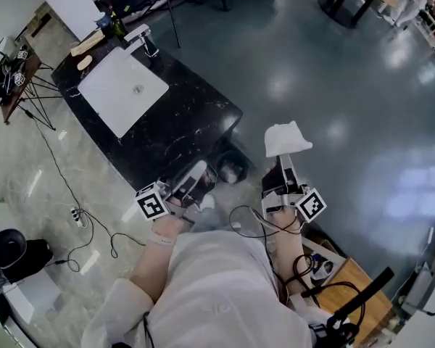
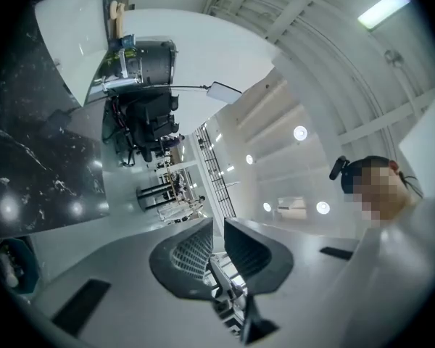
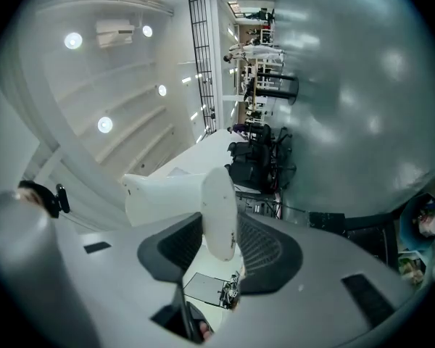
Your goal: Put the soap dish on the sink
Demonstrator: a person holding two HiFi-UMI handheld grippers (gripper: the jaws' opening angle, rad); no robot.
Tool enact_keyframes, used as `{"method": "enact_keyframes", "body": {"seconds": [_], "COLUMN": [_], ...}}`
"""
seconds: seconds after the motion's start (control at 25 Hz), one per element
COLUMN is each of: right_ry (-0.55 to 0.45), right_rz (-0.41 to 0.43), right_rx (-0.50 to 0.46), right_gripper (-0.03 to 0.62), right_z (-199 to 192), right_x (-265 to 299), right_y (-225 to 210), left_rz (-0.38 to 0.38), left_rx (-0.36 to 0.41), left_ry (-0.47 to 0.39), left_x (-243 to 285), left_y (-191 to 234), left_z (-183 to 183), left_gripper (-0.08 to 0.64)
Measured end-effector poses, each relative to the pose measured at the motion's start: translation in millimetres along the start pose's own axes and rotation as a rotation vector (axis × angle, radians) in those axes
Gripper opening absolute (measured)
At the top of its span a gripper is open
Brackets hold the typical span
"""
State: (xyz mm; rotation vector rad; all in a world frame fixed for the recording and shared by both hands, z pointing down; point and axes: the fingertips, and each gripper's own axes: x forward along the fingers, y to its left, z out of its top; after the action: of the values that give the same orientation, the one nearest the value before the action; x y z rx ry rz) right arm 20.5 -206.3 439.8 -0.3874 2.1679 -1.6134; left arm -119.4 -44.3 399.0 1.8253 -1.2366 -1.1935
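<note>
The glossy grey floor fills most of your head view, from 12 round to 4 o'clock. The black marble counter runs out to 11 o'clock from your grippers, with the white sink sunk into its far half and the faucet at the basin's 12 o'clock edge. A small dark bin stands on the floor at the counter's near corner, between the counter and your hands. Loose cables trail at 8 o'clock.

Your left gripper carries nothing, its jaws drawn almost together with only a slit between. Your right gripper pinches the soap dish by one rim. The dish is plain white with rounded edges, held in the air over the floor at 1 o'clock of the bin, well apart from the sink.
</note>
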Motion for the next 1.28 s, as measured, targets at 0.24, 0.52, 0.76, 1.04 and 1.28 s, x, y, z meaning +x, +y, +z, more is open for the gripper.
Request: {"method": "enact_keyframes", "body": {"seconds": [0.24,0.52,0.76,1.04,1.28], "right_ry": [0.141,0.276,0.386,0.473,0.531], "right_rz": [-0.08,-0.259,-0.432,-0.526,-0.607], "right_rx": [0.044,0.125,0.168,0.162,0.177], "right_gripper": [0.16,0.16,0.16,0.16,0.16], "right_z": [-51.7,-132.5,-185.7,-223.2,-248.1], "right_x": [73.7,147.4,174.5,191.5,192.1], "right_y": [-46.6,-128.6,-166.7,-188.4,-197.1], "left_rz": [0.074,0.157,0.21,0.254,0.265], "left_rx": [-0.006,-0.024,-0.035,-0.036,-0.04], "left_ry": [-0.113,-0.227,-0.311,-0.375,-0.417], "left_x": [-36.8,-85.7,-118.5,-149.1,-165.3], "left_y": [53.3,125.4,140.1,148.9,149.5], "left_z": [50.9,102.4,116.7,128.5,132.7], "left_gripper": [0.063,0.071,0.071,0.071,0.071]}}
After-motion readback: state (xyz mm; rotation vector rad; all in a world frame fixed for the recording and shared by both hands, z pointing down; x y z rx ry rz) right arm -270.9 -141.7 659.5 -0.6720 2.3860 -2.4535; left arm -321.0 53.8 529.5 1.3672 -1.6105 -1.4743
